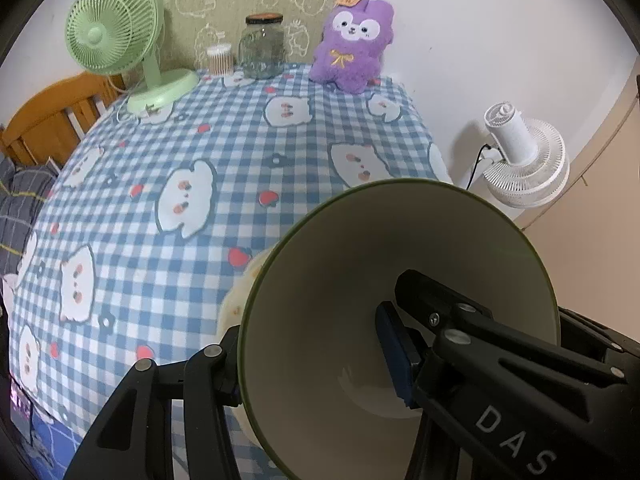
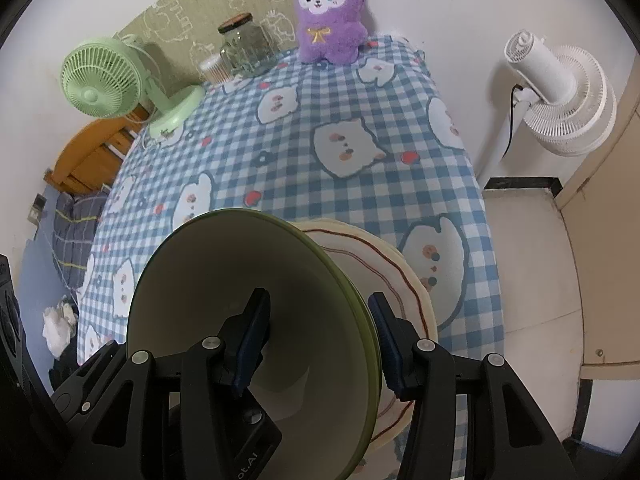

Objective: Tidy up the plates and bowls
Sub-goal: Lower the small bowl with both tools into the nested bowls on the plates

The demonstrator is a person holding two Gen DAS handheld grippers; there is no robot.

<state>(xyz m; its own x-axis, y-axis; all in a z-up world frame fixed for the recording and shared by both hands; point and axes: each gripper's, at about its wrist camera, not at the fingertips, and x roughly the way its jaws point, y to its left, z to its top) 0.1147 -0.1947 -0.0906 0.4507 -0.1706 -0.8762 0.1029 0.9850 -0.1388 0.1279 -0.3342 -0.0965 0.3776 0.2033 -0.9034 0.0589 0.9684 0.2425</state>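
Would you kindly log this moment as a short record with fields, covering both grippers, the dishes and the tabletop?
left gripper: shut on the green-rimmed bowl's wall, one finger inside, one outside
right gripper: shut on the same bowl's opposite wall
bowl pose: tilted, held over the plate
plate: cream with brown rings, lying on the checked tablecloth
far edge of table: green fan, glass jar, purple plush
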